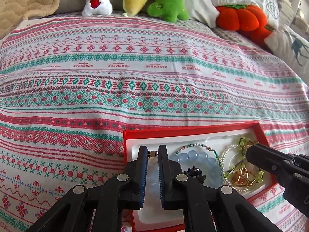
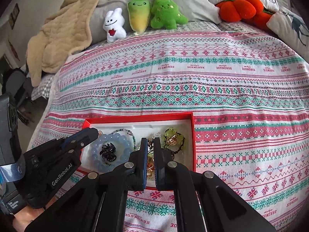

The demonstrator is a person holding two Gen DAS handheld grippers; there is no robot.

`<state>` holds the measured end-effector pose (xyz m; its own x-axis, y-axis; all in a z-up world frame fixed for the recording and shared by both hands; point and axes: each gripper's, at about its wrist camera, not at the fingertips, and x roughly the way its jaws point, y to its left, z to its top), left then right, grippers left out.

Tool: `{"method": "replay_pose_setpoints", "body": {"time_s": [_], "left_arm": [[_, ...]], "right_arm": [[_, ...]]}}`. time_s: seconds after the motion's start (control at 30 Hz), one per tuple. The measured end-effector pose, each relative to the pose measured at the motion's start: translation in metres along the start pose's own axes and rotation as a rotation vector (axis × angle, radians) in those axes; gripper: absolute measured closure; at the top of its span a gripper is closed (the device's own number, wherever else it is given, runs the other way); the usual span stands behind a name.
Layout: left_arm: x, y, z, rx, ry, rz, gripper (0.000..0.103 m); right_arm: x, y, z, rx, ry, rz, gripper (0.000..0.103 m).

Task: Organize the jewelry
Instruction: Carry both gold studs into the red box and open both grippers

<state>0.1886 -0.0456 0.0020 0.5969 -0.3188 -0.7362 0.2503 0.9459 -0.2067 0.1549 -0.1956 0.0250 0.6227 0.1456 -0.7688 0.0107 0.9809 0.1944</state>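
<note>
Both tongs are hovering low over the red box (image 2: 190,135) on the patterned bedspread (image 1: 135,77), and it is looking fiddly. The left gripper (image 1: 153,150) is sitting almost closed, with only a narrow slit between its pads and nothing clamped in it; a small metal clasp (image 1: 152,153) is lying just beyond its tips, and a jab there could be knocking it against the box wall. Just right of those tips, the pale blue bead bracelet (image 1: 195,157) is ringing a dark beaded piece (image 1: 194,172), with a thin green beaded strand (image 1: 193,146) curving around behind. The right gripper (image 2: 151,142) is nearly closed too, and I cannot tell whether anything is caught in it, since gold pieces (image 2: 150,164) are lying under its fingers. Beside its tips, the yellow-green beaded bracelet (image 2: 173,135) is tangling with gold rings, so lifting one item is likely dragging its neighbours out onto the bed.
</note>
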Motion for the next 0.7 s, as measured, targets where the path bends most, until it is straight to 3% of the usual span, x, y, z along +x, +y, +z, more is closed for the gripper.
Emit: {"method": "replay_pose_setpoints", "body": {"time_s": [0.17,0.7], "left_arm": [[-0.006,-0.003,0.0,0.018,-0.012,0.0,0.074],[-0.026,-0.003,-0.007,0.057,-0.02,-0.002,0.064]], "right_arm": [[0.006,-0.001,0.002,0.0,0.004,-0.004,0.097],[0.022,0.002,0.008,-0.012,0.01,-0.029,0.097]]}}
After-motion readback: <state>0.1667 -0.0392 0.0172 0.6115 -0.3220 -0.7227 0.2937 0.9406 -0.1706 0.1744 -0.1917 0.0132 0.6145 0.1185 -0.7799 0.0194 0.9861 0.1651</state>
